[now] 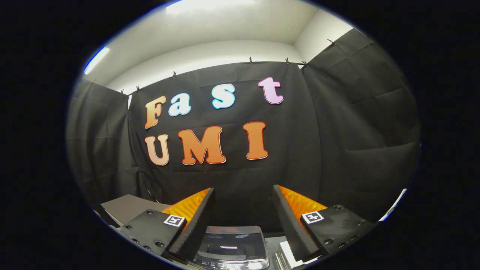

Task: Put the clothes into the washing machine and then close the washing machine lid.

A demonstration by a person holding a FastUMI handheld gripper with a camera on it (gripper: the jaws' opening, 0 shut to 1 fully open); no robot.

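Fingers (243,195) spread wide, holding nothing, washing machine (232,245) below between them, lid shut

Camera inventory, one view. I look forward along the gripper (243,198), its two fingers rising spread apart from the lower centre of the frame, nothing between them. The lens sits high and tips upward: booth wall (232,176) fills the middle, ceiling (225,22) the top. The washing machine (232,245) lies low at the bottom centre, near and beneath the fingers.
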